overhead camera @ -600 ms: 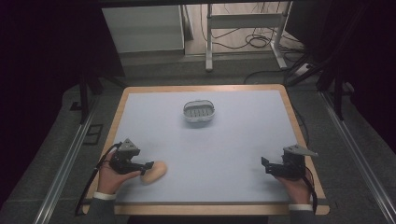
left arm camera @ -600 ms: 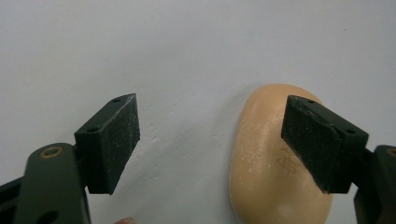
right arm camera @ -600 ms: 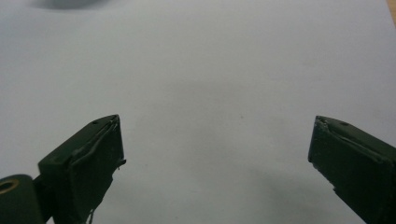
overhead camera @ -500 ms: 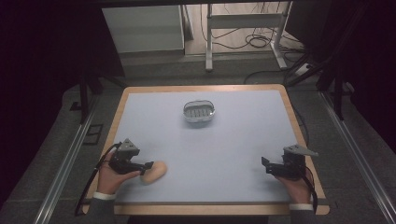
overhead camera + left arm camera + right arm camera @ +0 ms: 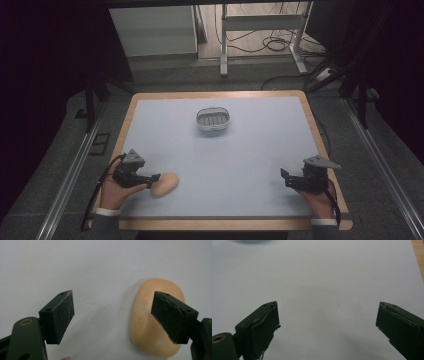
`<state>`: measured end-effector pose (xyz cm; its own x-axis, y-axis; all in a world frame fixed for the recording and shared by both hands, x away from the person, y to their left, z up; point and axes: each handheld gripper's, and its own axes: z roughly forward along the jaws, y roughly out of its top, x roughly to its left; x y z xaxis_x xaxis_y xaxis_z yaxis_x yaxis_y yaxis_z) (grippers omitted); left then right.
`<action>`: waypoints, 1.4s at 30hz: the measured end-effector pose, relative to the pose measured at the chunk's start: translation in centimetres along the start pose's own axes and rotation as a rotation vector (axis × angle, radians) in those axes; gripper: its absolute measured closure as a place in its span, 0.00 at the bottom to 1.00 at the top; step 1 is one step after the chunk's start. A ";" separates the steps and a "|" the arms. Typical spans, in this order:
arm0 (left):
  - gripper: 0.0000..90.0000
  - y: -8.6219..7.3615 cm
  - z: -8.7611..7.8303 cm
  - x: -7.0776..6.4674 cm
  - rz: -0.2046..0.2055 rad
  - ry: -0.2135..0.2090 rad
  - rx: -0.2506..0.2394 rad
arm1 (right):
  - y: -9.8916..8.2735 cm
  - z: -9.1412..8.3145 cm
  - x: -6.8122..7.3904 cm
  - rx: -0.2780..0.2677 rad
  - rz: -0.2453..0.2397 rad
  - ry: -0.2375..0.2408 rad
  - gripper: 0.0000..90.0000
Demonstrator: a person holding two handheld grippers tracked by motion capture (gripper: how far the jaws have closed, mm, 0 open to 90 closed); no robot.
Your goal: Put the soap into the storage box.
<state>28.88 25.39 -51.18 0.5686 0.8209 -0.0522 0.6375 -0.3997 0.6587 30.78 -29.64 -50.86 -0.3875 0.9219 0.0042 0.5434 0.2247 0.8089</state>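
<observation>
A tan oval bar of soap [image 5: 165, 184] lies on the white table top near the front left. My left gripper [image 5: 150, 178] is open right beside it, jaws pointing toward it. In the left gripper view the soap [image 5: 155, 322] lies flat under the right-hand jaw, partly outside the gap, and the left-hand jaw stands over bare table. A grey ribbed soap dish [image 5: 213, 120] sits at the middle back of the table. My right gripper [image 5: 286, 176] rests open near the front right corner, nothing between its jaws [image 5: 327, 322].
The white table [image 5: 250, 160] has a wooden rim all round. Metal rails run along the floor on both sides. A white cabinet [image 5: 152, 30] and a metal stand with cables [image 5: 260, 25] stand beyond the far edge.
The left gripper has edged slightly forward toward the soap. The right gripper and the dish have stayed put.
</observation>
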 end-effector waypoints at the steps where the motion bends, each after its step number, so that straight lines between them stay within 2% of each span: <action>1: 0.21 0.0 0.0 0.0 0.000 0.000 0.003 | -0.1 0.0 0.0 0.001 -0.010 -0.004 0.05; 5: 0.21 0.0 0.1 0.1 -0.001 0.001 0.011 | -0.1 0.1 0.1 0.012 -0.024 0.001 0.05; 9: 0.21 0.1 0.3 0.2 -0.008 -0.001 0.017 | -0.2 0.2 0.1 0.022 -0.018 0.008 0.05; 14: 0.21 0.1 0.2 0.3 -0.009 0.020 0.037 | -0.3 0.1 -0.3 -0.003 0.008 0.024 0.05; 20: 0.21 0.2 -0.2 0.4 -0.020 0.031 0.040 | -0.3 -0.1 -0.4 -0.017 0.002 0.023 0.05; 25: 0.21 0.3 -1.3 -0.4 -0.008 -0.027 0.043 | -0.1 -0.3 -0.3 -0.030 0.003 0.004 0.05; 27: 0.21 0.4 -1.6 -0.6 -0.001 -0.026 0.048 | -0.2 -0.4 -0.2 -0.029 -0.002 0.000 0.05; 33: 0.20 0.9 -2.2 -0.8 0.014 -0.059 0.055 | -0.3 -0.5 -0.1 -0.026 -0.009 -0.017 0.05; 35: 0.21 1.1 -2.2 -1.0 0.019 -0.065 0.060 | -0.4 -0.7 -0.1 -0.027 -0.003 -0.007 0.05; 38: 0.21 1.7 -2.4 -1.5 0.047 -0.074 0.081 | -0.4 -0.8 -0.1 -0.028 -0.011 -0.012 0.05; 42: 0.21 2.2 -2.7 -1.9 0.061 -0.074 0.079 | -0.4 -0.9 0.0 -0.026 -0.006 -0.002 0.05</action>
<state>27.84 24.08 -47.65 0.6428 0.7627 -0.0712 0.6378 -0.4815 0.6012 29.94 -30.03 -50.68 -0.3891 0.9212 -0.0019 0.5216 0.2220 0.8238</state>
